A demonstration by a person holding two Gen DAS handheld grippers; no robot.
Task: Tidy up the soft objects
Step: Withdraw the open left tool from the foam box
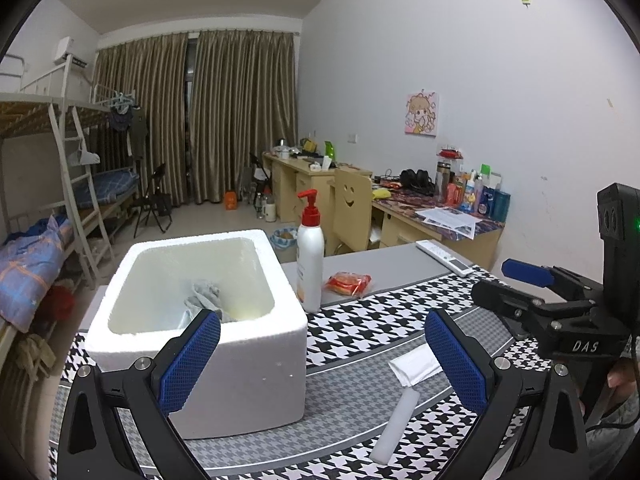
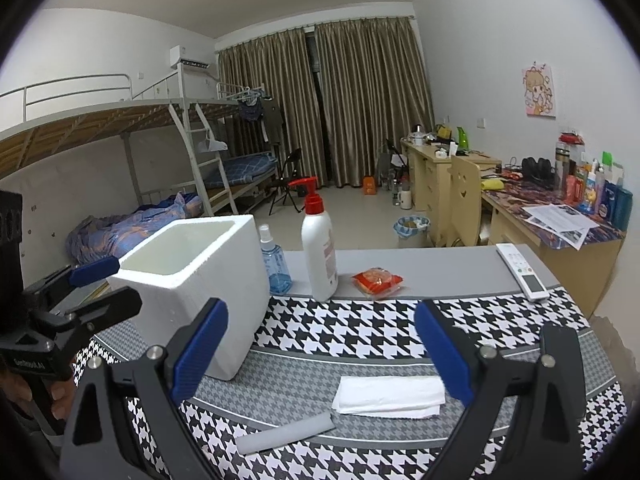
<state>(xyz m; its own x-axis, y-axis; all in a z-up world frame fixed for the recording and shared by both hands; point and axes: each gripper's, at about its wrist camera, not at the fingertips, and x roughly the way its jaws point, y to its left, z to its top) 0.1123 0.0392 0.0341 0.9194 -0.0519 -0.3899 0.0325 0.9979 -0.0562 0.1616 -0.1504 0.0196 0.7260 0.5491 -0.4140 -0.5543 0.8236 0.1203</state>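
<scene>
Foam box [image 1: 200, 344] stands on the checked cloth [image 1: 360, 332], with a grey rag [image 1: 206, 300] lying crumpled inside it. Left gripper [image 1: 322, 354] is held released, jaws spread wide, nothing between them. Right gripper [image 2: 320, 350] is likewise spread and unloaded. Folded white tissue [image 2: 390, 396] and a grey foam stick [image 2: 286, 432] lie on the cloth just beside each other, near the box. Lotion bottle [image 2: 318, 252] stands upright behind.

A white pump bottle [image 2: 319, 248] stands at 12 o'clock on the surface [image 2: 432, 268], a blue spray bottle [image 2: 274, 260] just left of it, a red snack packet [image 2: 377, 280] right, a remote [image 2: 522, 270] at 2 o'clock
</scene>
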